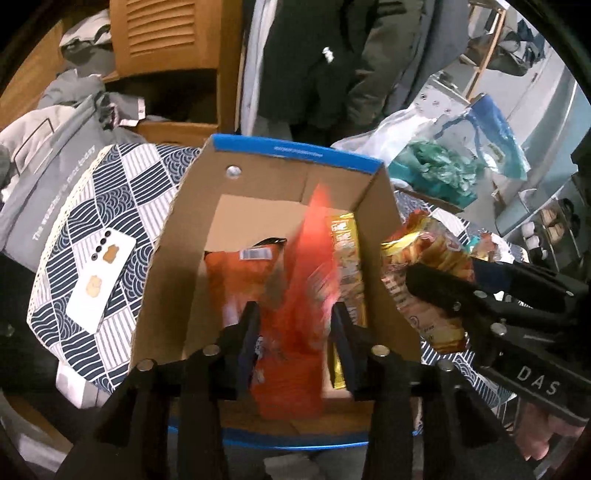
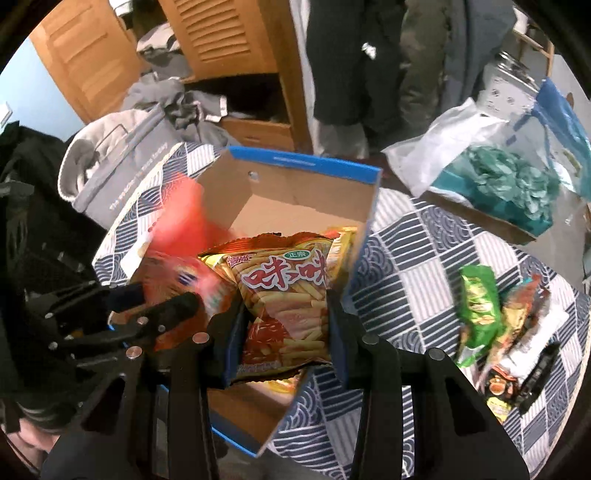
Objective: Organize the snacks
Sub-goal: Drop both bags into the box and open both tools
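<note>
Closest in, left gripper (image 1: 295, 332) at a middling gap, pads pressed on both sides of a motion-blurred red plastic snack packet (image 1: 291, 295), held upright over the near end of an open brown cardboard box with a blue rim (image 1: 295, 149). Just to the right, right gripper (image 2: 284, 328) clamped on a yellow-orange packet of fried sticks with red Chinese lettering (image 2: 284, 295), jaws at about the same width. From the left wrist camera, that packet hanging at the box's right wall; from the right wrist camera, hanging over the box's inside.

Lower down in the box, lying on the bottom: an orange packet with a white barcode label (image 1: 240, 273) on the left side and a narrow gold packet (image 1: 347, 240) standing along the right wall. Far half of the box floor bare cardboard.

Under the box, a round table covered in a blue-and-white wave-patterned cloth (image 1: 110, 184). Left of the box on the cloth, a white phone (image 1: 101, 273), face down. Right of the box and well apart, a green crinkled snack packet (image 2: 478, 306) beside a few darker packets (image 2: 498, 384), blurred.

Further back, a grey fabric bag with white print (image 1: 48, 166) at the table's left edge, and a clear plastic bag of teal material (image 2: 509, 184) on the right. Behind everything, a wooden louvred cabinet (image 1: 162, 33) and dark hanging coats (image 1: 314, 55).
</note>
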Tool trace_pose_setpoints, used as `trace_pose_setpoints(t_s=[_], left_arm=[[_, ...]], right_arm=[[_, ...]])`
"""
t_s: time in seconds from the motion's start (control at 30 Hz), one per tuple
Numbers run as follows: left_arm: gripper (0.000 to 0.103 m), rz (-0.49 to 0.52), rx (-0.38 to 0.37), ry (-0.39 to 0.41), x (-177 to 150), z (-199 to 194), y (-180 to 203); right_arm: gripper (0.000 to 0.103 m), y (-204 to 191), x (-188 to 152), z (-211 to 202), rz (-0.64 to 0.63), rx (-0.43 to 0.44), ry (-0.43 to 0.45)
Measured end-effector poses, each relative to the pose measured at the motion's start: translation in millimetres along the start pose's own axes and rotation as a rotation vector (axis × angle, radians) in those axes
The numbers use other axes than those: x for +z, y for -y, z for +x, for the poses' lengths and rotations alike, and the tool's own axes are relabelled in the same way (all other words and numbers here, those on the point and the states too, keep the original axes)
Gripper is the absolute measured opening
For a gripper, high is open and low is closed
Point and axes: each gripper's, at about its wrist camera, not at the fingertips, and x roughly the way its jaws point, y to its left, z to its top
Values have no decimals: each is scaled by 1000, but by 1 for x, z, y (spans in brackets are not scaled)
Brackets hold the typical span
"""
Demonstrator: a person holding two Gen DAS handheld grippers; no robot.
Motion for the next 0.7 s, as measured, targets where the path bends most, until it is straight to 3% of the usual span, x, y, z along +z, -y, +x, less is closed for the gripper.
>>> trace_pose_setpoints(t_s=[0.3,0.5,0.7], left_arm=[[65,-41,35,30,2,-7,-16],[66,-48,40,51,7,-12,-15],[66,-39,21,52,11,-11,-4]], right_arm=[[43,-3,2,20,8,29,-42],[62,1,2,16,23,16,-26],[70,14,2,1,45,-13,11]])
